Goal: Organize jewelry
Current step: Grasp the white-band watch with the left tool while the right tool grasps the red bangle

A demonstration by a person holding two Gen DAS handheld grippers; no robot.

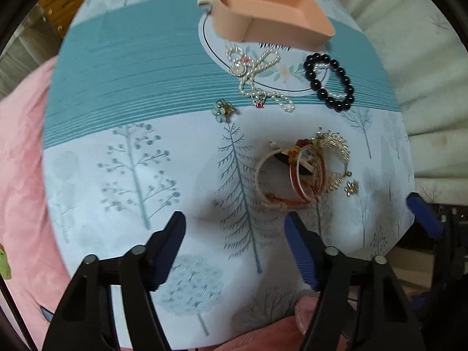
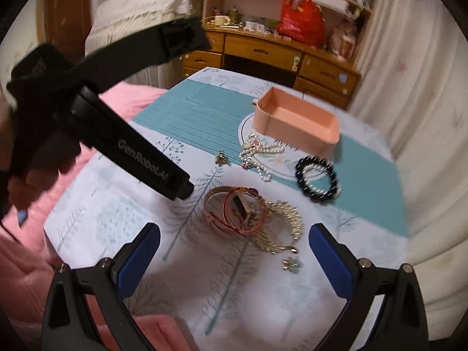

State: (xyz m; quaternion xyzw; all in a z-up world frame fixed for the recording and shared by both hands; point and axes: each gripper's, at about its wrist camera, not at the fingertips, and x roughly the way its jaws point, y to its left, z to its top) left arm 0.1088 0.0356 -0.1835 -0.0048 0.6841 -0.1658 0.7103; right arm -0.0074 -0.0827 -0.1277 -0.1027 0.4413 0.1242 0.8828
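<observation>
- Peach-pink tray sits on the tree-print tablecloth.
- Just before the tray lie a pearl necklace and a black bead bracelet.
- Nearer than those, a bangle pile sits tangled with gold chain.
- Left gripper and right gripper hover spread wide, holding nothing.

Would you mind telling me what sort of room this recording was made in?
Most likely a bedroom at home: a wooden desk with drawers and cluttered shelves behind, pink bedding beside the small table, and cream curtains along one side.
</observation>
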